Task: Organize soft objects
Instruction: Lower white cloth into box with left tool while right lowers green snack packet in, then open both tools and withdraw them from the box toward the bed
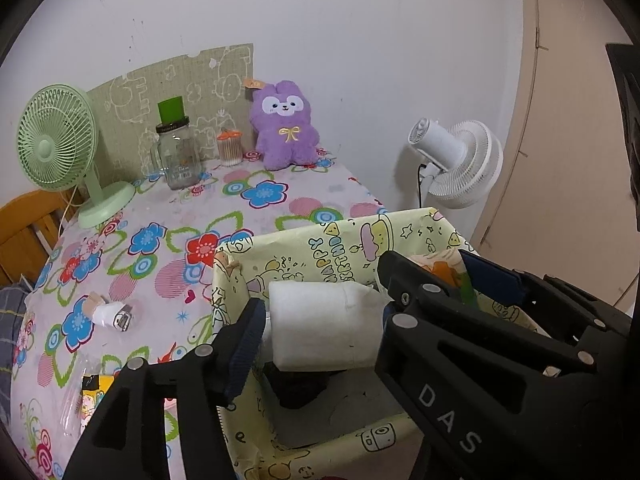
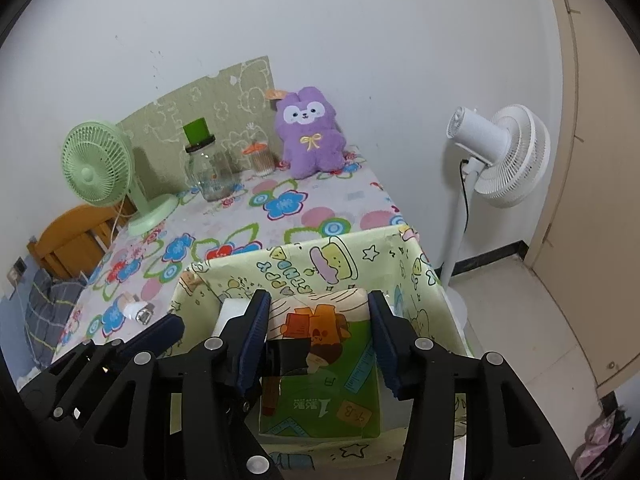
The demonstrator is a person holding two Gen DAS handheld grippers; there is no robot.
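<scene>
A yellow cartoon-print box [image 1: 320,244] [image 2: 372,256] stands at the table's near right corner. My left gripper [image 1: 320,320] is over the box, its fingers around a white soft roll [image 1: 324,326]; grip contact is unclear. My right gripper [image 2: 318,332] is over the box too, its fingers close around a green-and-orange tissue pack [image 2: 320,360] that stands inside. The left gripper's finger [image 2: 160,328] shows beside it. A purple plush bunny [image 1: 284,124] [image 2: 310,136] sits at the table's far edge against the wall.
On the floral tablecloth [image 1: 168,220] stand a green desk fan [image 1: 60,148], a glass jar [image 1: 178,156] with a green cup on it, and a cotton-swab tub [image 1: 230,148]. A small white object [image 1: 112,314] lies at left. A white floor fan [image 2: 496,152] stands right.
</scene>
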